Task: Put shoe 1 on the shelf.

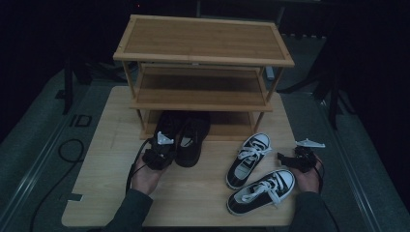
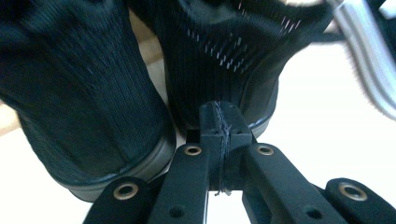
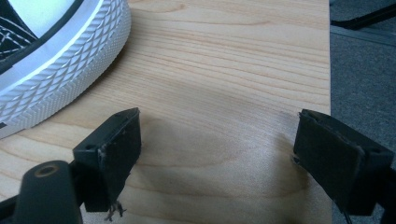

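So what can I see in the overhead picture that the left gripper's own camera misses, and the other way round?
The high view takes in the bamboo shoe rack, the pair of black-and-white sneakers, the right gripper and the person's hands. The left gripper view adds close detail: its own jaws pressed together with nothing between them, just behind the heels, and the ribbed knit of the fabric. Both share the black shoes and the left gripper on the pale wooden table.
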Motion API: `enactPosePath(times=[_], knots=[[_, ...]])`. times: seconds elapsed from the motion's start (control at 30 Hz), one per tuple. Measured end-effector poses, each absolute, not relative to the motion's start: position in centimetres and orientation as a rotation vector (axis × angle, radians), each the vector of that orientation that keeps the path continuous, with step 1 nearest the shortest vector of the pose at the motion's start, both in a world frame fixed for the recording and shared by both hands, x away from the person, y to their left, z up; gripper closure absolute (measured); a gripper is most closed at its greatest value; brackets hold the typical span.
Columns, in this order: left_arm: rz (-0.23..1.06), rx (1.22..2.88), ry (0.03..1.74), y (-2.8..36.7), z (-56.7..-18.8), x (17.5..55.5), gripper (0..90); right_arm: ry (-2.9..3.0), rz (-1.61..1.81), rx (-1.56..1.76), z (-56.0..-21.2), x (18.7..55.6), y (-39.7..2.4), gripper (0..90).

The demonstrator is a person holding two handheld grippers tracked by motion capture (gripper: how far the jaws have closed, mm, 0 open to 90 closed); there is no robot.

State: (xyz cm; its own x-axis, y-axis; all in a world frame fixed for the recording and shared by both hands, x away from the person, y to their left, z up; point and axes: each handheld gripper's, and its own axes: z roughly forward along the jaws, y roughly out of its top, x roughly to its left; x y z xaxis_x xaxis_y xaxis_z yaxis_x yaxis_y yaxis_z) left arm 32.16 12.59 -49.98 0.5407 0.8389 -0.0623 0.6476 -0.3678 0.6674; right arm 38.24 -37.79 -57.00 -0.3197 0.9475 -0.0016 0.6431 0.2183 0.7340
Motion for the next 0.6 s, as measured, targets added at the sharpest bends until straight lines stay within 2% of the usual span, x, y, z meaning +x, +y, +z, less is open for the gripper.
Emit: enactPosePath(times=[0.6], knots=[[0.319, 2.286, 1.179, 10.6, -54.4, 31.6, 89.7, 2.044, 0.891, 1.464, -57.0, 38.2, -37.8, 14.9]])
